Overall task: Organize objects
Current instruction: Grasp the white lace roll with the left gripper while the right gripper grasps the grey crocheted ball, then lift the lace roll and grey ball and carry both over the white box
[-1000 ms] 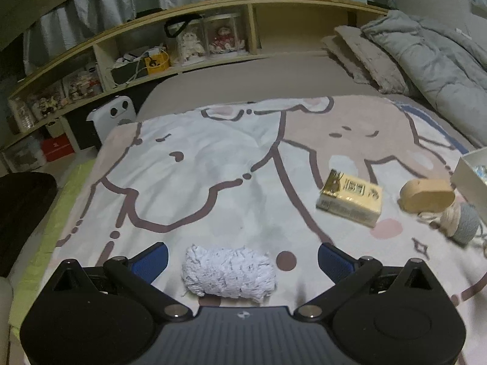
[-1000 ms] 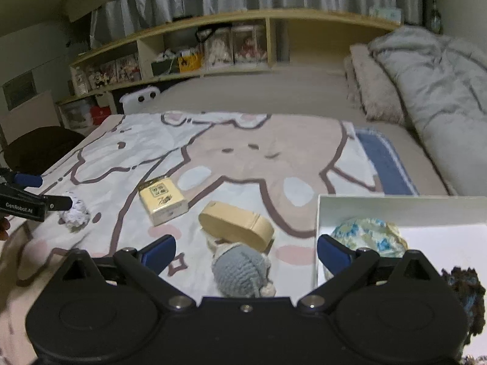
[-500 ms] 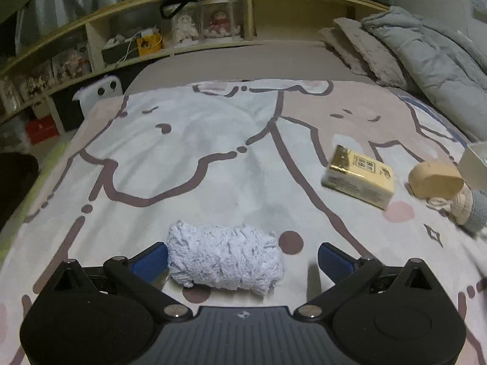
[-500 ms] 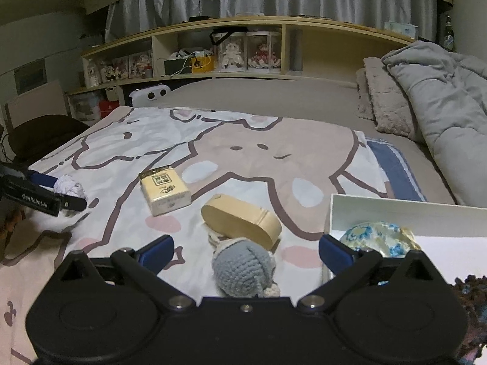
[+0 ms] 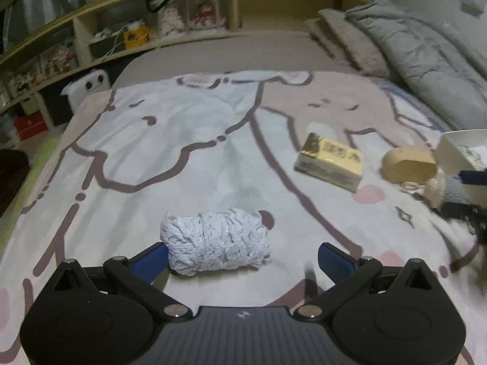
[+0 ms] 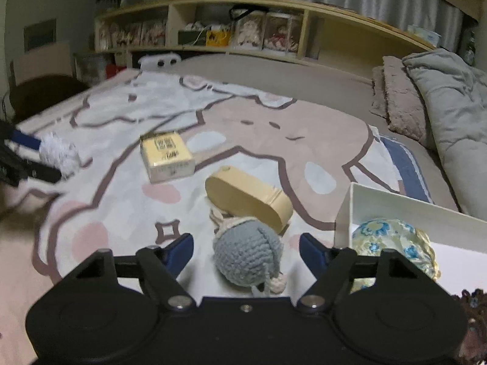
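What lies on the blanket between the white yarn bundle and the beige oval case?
A yellow packet lies between the white yarn bundle and the beige oval case. Both wrist views show this.

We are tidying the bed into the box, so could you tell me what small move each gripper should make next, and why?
Probably finish closing: the right gripper, jaws closing, straddles the grey crocheted ball untouched; the open left gripper frames the white yarn bundle.

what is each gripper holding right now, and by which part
Nothing is held yet. The left gripper stands open around the white yarn bundle. The right gripper is closing around the grey crocheted ball, with its pads still clear of it.
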Available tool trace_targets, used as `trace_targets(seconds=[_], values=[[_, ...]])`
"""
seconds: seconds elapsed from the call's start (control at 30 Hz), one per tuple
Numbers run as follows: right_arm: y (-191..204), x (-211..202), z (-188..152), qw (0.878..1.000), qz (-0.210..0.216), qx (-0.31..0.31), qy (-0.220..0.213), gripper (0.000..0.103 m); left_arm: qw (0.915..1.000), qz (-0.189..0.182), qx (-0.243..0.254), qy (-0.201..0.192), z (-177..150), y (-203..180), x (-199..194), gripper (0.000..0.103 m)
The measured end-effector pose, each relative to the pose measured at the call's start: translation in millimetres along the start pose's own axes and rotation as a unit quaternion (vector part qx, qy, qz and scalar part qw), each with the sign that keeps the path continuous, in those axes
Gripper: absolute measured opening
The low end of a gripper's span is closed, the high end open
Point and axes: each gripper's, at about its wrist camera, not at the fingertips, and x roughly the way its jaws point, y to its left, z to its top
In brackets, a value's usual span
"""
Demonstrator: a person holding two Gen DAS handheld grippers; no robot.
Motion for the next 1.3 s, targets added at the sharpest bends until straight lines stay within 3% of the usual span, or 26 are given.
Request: trace_targets(seconds=[0.17,0.33,0.43,0.57,0.73,0.9,1.3], values=[[1.8,7.4,-1.2,1.0,-0.009,-0.001,0.015,0.062,0.9983,0.059,0.006,0.003,8.6,-2.9,7.6,0.102],[-4.3,8.7,-1.0,1.0,-0.002,0.024,0.019,0.06,0.9974,0.062,-0.03,0.021,16.9,-1.8,14.1,0.101],[-10.2,7.6,0.1,0.998,0.007,0.057,0.017,0.061,0.995,0.082,-0.042,0.038,19.7,-3.6,18.6,0.093],[-10.9,6.3,1.2,0.998,0.006,0.059,0.018,0.052,0.992,0.102,-0.058,0.047,20.9,-0.3,19.7,0.081],[-7.1,3.6,0.7,0.999,0.005,0.044,0.019,0.05,0.9918,0.1,-0.06,0.052,19.3,-0.2,16.9,0.077],[-15.5,-5.1,8.4,0.997,0.01,0.07,0.009,0.05,0.9909,0.093,-0.08,0.055,23.7,-3.3,7.1,0.075],[-35.8,-52.7,31.8,0.99,0.021,0.137,-0.026,0.05,0.995,0.075,-0.065,0.005,51.1,-48.9,-48.7,0.075]])
